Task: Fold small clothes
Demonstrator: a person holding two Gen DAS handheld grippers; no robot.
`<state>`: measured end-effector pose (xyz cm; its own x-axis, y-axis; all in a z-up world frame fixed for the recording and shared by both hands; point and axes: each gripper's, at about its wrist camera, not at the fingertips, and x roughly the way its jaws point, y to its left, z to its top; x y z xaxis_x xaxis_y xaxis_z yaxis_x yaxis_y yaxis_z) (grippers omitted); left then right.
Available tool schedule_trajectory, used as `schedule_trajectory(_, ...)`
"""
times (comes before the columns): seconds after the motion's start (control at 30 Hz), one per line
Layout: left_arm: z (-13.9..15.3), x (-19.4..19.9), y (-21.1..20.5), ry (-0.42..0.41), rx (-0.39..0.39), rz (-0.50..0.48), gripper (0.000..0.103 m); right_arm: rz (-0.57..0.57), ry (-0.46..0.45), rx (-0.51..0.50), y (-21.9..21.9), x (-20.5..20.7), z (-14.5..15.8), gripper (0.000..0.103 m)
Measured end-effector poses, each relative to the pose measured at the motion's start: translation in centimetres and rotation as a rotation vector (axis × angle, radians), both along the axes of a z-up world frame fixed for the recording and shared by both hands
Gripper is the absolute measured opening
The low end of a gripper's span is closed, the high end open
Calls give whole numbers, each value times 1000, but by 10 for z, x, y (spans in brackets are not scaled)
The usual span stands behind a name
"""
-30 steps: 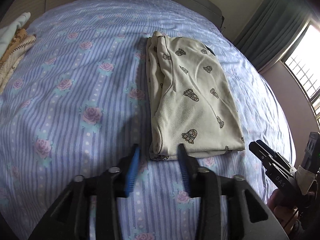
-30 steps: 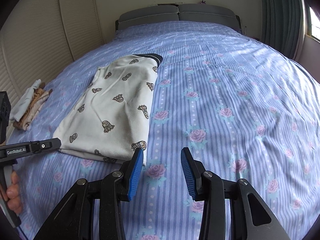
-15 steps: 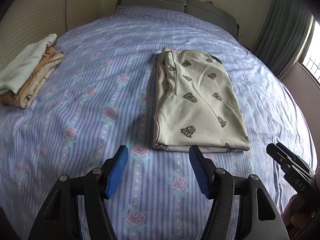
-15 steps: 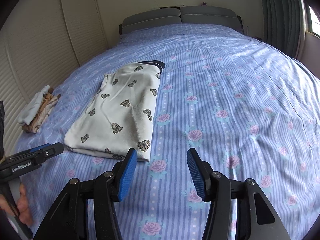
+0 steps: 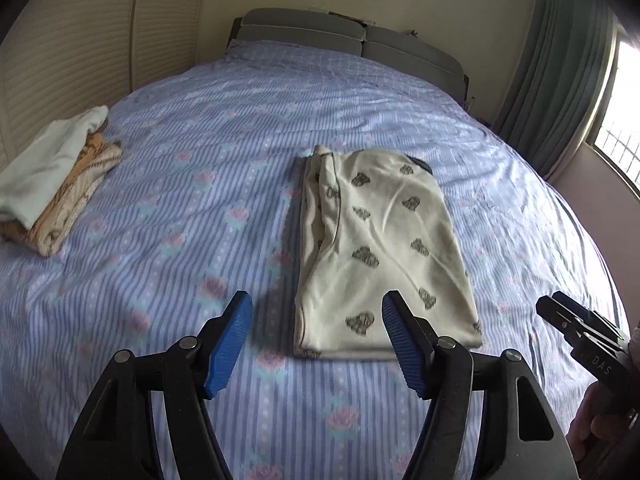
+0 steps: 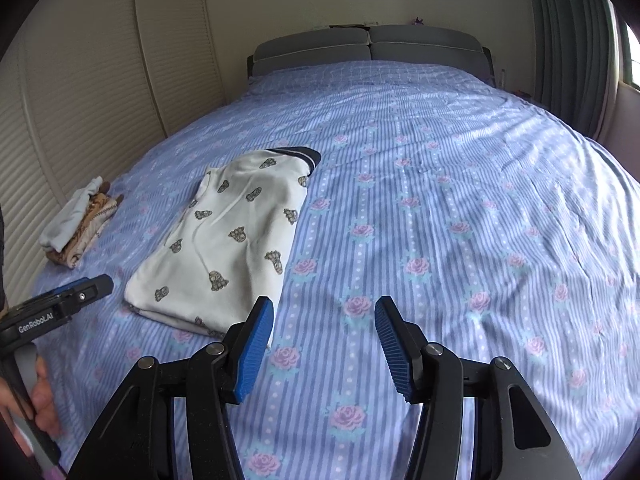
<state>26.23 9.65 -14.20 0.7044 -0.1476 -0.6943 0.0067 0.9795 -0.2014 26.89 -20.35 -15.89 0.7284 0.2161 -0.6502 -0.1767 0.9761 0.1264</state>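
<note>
Left wrist view, item list.

Writing: "DAS" in pale letters on the black body of the right gripper (image 5: 576, 326), seen at the right edge. In the right wrist view, "GenRoboLAI" (last letters hard to read) in white on the black body of the left gripper (image 6: 94, 286), held by a hand (image 6: 38, 396) at the lower left.

Folded garment (image 5: 384, 256): one, lying flat on the bed (image 5: 200, 208), centre-right in the left view and just beyond the left gripper's fingertips. Long rectangle; long axis runs from the near edge of the bed toward the headboard (image 5: 352, 38). Dark navy collar with a pale stripe at the far end; folded hem at the near end. Cream knit fabric, small grey-brown printed figures scattered over it, layered edges showing along its left side.

Left gripper: blue ribbed pads (image 5: 230, 340) spread apart, having just been opening; nothing between them, clear of the cloth.

Right gripper (image 6: 324, 346): pads likewise apart, empty, over bare sheet beside the garment's near right corner.

Bedding: blue striped sheet with pink roses.

Other stock: small stack of clothes (image 5: 48, 184), white over tan, far left.
</note>
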Motion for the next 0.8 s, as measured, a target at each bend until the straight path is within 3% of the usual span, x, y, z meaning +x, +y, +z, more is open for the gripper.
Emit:
schedule_trajectory(0.07, 6, 24, 2, -25, -4, -43, 64, -6, -11, 0, 1, 11, 4, 54)
schedule_trajectory(0.2, 1, 82, 6, 19, -88, -147, 29, -7, -22, 16, 6, 27, 4, 54)
schedule_trajectory(0.43, -16, 140, 1, 54, -94, -251, 24, 12, -8, 23, 22, 37, -14, 54)
schedule_trajectory(0.6, -36, 164, 0, 125, -80, -243, 19, -9, 22, 49, 17, 47, -29, 54)
schedule_trajectory(0.8, -47, 179, 0, 171, -117, -249, 19, -41, 42, 67, 7, 57, -38, 54)
